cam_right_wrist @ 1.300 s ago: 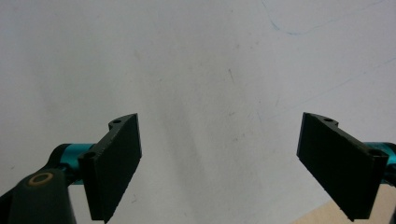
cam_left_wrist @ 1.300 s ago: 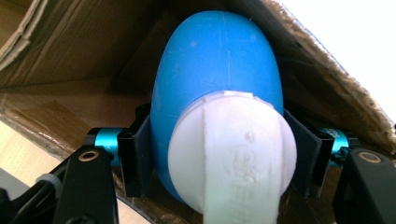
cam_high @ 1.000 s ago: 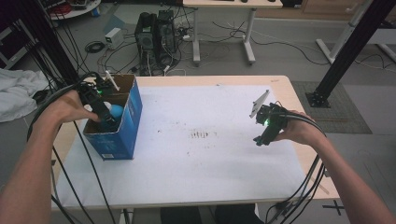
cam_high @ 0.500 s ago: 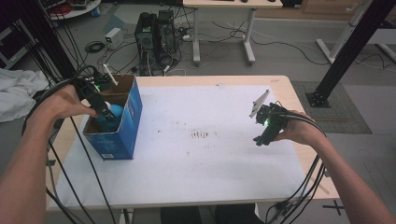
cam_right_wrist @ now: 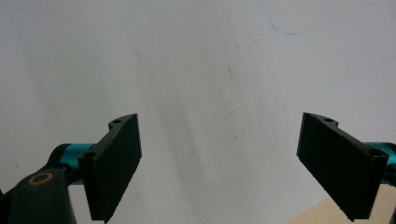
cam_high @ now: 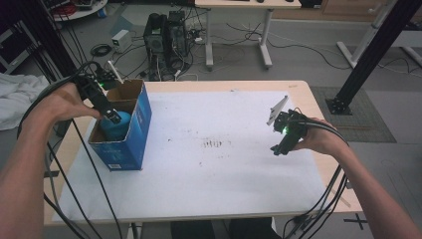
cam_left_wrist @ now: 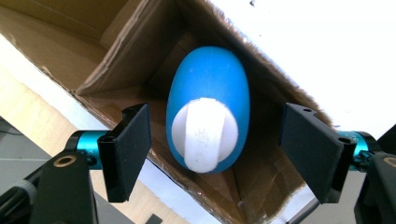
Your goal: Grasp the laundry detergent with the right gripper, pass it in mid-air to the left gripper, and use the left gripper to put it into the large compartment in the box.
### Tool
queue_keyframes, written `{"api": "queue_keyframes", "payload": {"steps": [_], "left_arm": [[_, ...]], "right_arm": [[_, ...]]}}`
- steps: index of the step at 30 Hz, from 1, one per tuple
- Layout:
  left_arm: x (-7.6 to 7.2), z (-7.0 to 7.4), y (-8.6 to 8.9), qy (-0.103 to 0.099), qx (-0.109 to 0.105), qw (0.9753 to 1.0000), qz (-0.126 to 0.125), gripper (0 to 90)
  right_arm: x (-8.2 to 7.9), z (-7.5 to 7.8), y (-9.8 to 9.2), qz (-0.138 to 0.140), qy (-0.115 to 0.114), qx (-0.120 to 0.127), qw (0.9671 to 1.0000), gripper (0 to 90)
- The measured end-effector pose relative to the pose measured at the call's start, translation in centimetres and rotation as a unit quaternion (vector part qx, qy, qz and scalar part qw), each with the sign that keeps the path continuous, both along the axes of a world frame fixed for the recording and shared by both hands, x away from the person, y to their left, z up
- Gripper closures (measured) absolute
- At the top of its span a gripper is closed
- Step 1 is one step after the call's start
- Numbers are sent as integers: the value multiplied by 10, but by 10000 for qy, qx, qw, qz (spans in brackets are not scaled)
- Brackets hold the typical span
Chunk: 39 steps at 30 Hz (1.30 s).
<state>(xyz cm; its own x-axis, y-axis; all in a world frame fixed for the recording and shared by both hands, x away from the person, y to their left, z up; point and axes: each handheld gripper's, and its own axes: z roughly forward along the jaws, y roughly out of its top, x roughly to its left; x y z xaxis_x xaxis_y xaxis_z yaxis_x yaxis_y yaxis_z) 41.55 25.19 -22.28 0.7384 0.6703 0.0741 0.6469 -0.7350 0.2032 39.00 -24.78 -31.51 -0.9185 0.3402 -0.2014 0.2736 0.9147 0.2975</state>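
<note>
A blue egg-shaped object [cam_left_wrist: 208,119] with a white round cap lies inside an open blue cardboard box [cam_high: 142,119] at the table's left. My left gripper [cam_left_wrist: 219,156] hangs over the box mouth, open, its jaws apart on either side of the blue object [cam_high: 117,123] without touching it. In the high view the left gripper [cam_high: 110,117] dips into the box top. My right gripper [cam_high: 278,148] hovers over the white table sheet at the right, open, with nothing between its jaws [cam_right_wrist: 219,163].
A white sheet [cam_high: 209,164] with dark smudges near its middle covers the wooden table [cam_high: 303,92]. Cables trail from both grippers off the near edge. Computer towers [cam_high: 166,32], another desk and a black frame post [cam_high: 370,50] stand on the floor beyond.
My left gripper has drawn back and up from deep in the box; the blue object now lies free below its open jaws. The right gripper has stayed where it was.
</note>
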Motion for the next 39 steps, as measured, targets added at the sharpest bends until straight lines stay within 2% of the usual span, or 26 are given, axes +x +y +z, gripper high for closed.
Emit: {"api": "queue_keyframes", "payload": {"steps": [6,9,14,19,20,21,22,24,25,27,29,30,31,32,33,34,36,39], "left_arm": [[-4,13,-13,-108,5,9998,-185,228],[-7,24,-31,-217,-30,9991,-354,226],[-10,34,-51,-244,-52,9973,-697,200],[-11,38,-65,-253,-56,9962,-834,176],[-11,40,-74,-264,7,9947,-992,176],[-11,40,-78,-273,25,9941,-1045,176],[-11,40,-78,-273,25,9941,-1045,176],[-14,38,-91,-291,-76,9932,-1125,175],[-14,39,-95,-253,1,9917,-1261,175],[-17,35,-106,-302,-47,9911,-1296,175],[-17,33,-118,-237,-47,9885,-1492,175],[-17,33,-118,-237,-47,9885,-1492,175],[-18,29,-128,-235,-46,9860,-1647,175],[-19,27,-134,-262,-80,9857,-1661,175],[-18,25,-138,-254,-34,9843,-1748,175],[-18,25,-138,-254,-34,9843,-1748,175],[-19,16,-151,-241,46,9816,-1894,175],[-19,5,-161,-156,31,9805,-1957,175]], "right_arm": [[0,2,1,32,-18,11,10000,130],[-1,2,3,27,30,9,10000,131],[-1,4,5,31,3,11,10000,131],[0,5,7,61,-37,18,10000,131],[0,6,8,34,-22,17,10000,131],[0,7,9,84,-76,13,9999,131],[0,7,9,84,-76,13,9999,131],[-1,7,11,82,-47,19,10000,131],[0,7,12,89,-62,26,9999,131],[-1,7,12,77,-41,-1,10000,131],[0,6,13,84,-57,-8,9999,130],[0,6,13,84,-57,-8,9999,130],[0,7,13,86,-60,-11,9999,131],[0,7,13,86,-50,-14,9999,130],[0,7,14,83,-51,-5,10000,131],[0,7,14,83,-51,-5,10000,131],[1,8,14,112,-38,-9,9999,131],[2,9,16,68,-51,-4,10000,131]]}}
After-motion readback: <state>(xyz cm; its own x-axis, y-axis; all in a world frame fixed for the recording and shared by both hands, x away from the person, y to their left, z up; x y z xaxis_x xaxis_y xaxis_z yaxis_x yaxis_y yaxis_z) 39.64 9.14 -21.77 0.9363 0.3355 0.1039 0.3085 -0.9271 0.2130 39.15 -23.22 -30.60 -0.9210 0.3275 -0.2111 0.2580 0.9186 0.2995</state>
